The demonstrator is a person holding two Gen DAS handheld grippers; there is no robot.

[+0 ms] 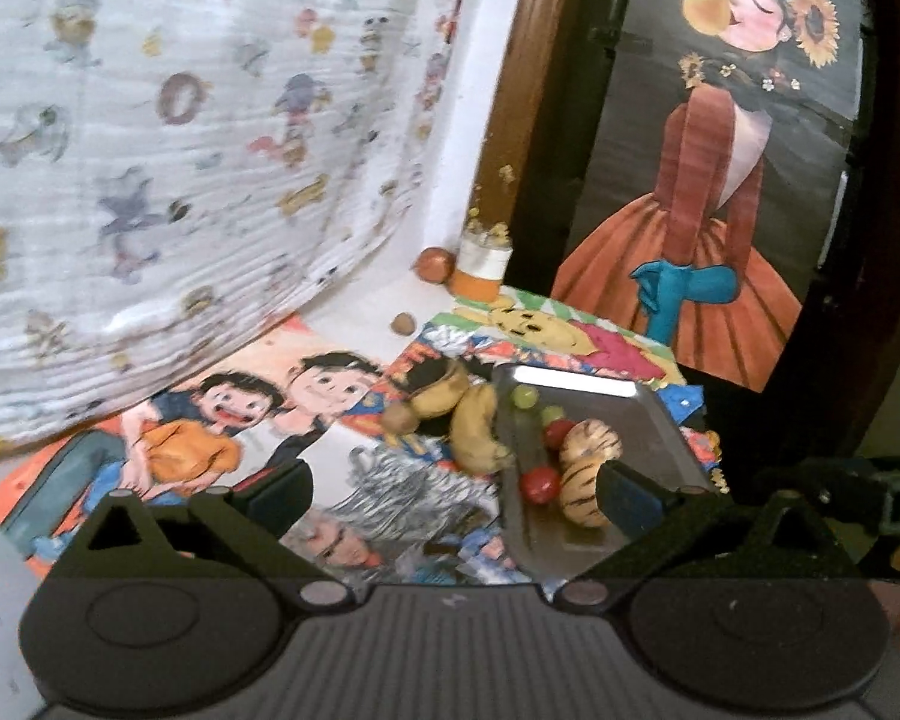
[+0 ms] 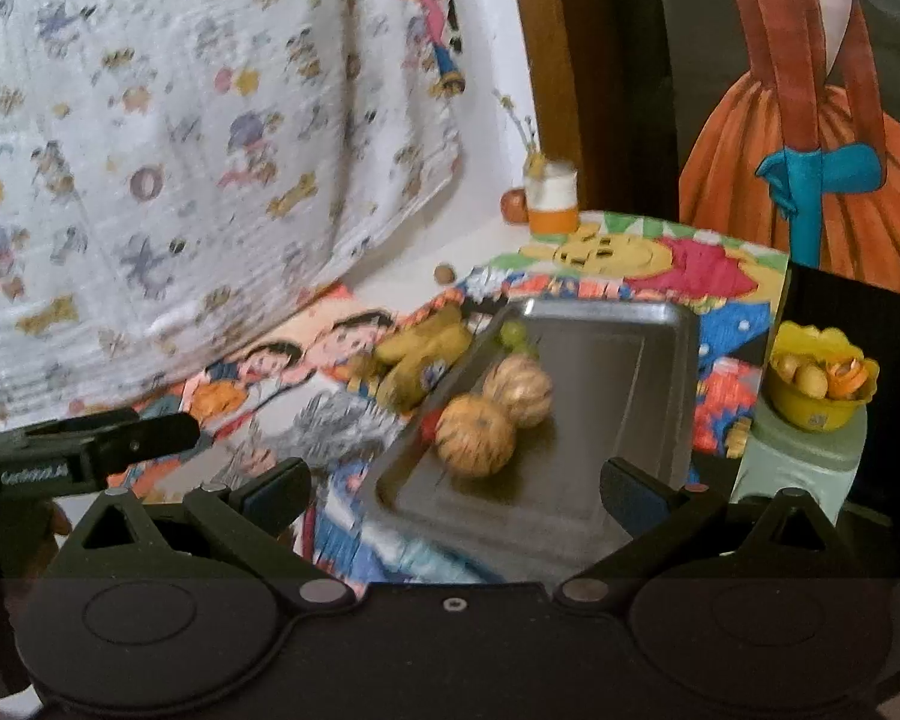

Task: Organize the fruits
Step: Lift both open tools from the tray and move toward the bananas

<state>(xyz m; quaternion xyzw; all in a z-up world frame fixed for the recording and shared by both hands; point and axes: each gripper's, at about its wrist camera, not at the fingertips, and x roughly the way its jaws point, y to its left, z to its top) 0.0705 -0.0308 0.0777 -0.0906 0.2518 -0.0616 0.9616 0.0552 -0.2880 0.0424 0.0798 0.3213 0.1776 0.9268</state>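
Both grippers, left (image 1: 453,495) and right (image 2: 453,489), gape wide, empty. Bananas (image 2: 420,354) sit centre frame, just left of metal tray (image 2: 624,360); approach low, pinch across one.

A white cartoon-printed cloth (image 1: 168,138) hangs at the back. Beside a brown wooden post (image 1: 528,90) leans a painting of a girl in an orange dress (image 1: 714,192). Colourful cartoon posters (image 2: 660,264) cover the surface, with an orange-and-white jar (image 2: 551,195) standing at their far edge.
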